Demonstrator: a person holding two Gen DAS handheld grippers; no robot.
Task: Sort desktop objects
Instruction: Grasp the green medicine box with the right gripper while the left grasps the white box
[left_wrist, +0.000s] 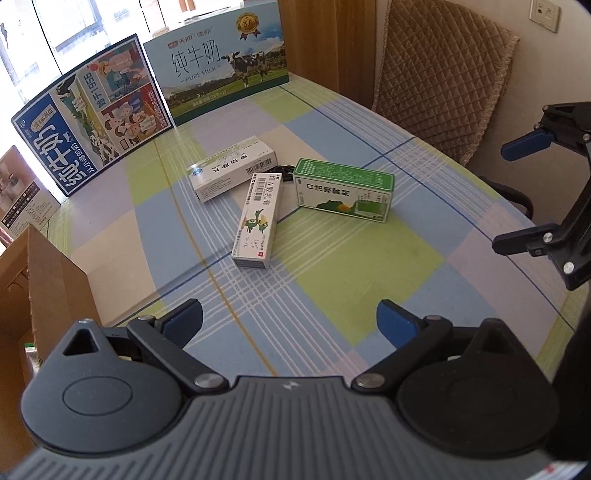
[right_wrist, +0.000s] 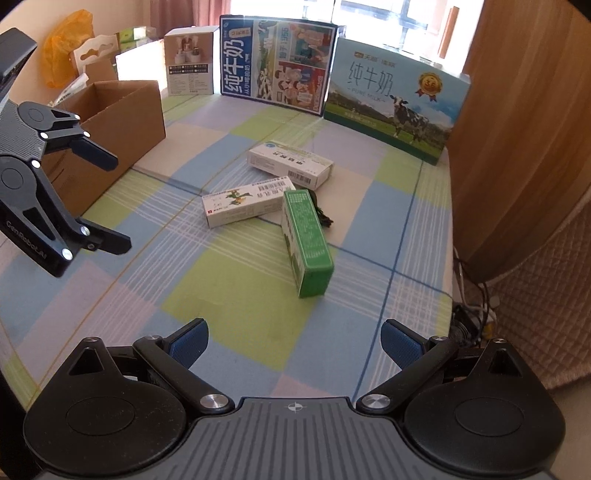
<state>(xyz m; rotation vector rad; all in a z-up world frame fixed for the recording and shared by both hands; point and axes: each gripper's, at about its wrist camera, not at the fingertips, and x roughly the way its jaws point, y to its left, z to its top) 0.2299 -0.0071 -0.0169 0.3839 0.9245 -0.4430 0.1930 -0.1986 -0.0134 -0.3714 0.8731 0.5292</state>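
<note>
Left wrist view: left gripper (left_wrist: 290, 325) spread wide, blue pads (left_wrist: 186, 321) empty, hovering over the near part of the checked tablecloth (left_wrist: 332, 295). Mid-table, three medicine boxes in a loose cluster. White box with barcode (left_wrist: 233, 168) farthest, long axis slanting from near left to far right. White ointment box with green bird print (left_wrist: 256, 219) running near to far, far end touching the first box. Green-and-white spray box (left_wrist: 344, 190) to the right, lying on a long side, printed face toward this camera, long axis left to right. Dark cord (left_wrist: 282, 169) peeking out between the boxes. At the far edge, two milk cartons upright: blue cartoon carton (left_wrist: 92, 122) left, pure-milk carton with cow (left_wrist: 225, 62) right. Only a flap of the open cardboard box (left_wrist: 55, 288) visible at near left. Quilted chair back (left_wrist: 443, 70) at far right. Right gripper (left_wrist: 517, 195) at the right edge, also spread, holding nothing.

Right wrist view: cardboard box (right_wrist: 122, 122) shown whole at far left, open side up, interior hidden. Orange plastic bag (right_wrist: 62, 48) and a small white product box (right_wrist: 188, 62) behind it, unseen in the other view. Green box (right_wrist: 308, 240) here end-on, long axis near to far, near end facing the camera. Ointment box (right_wrist: 247, 201) lying left to right, just beside its far end. Cables on the floor (right_wrist: 476, 314) past the right table edge.
</note>
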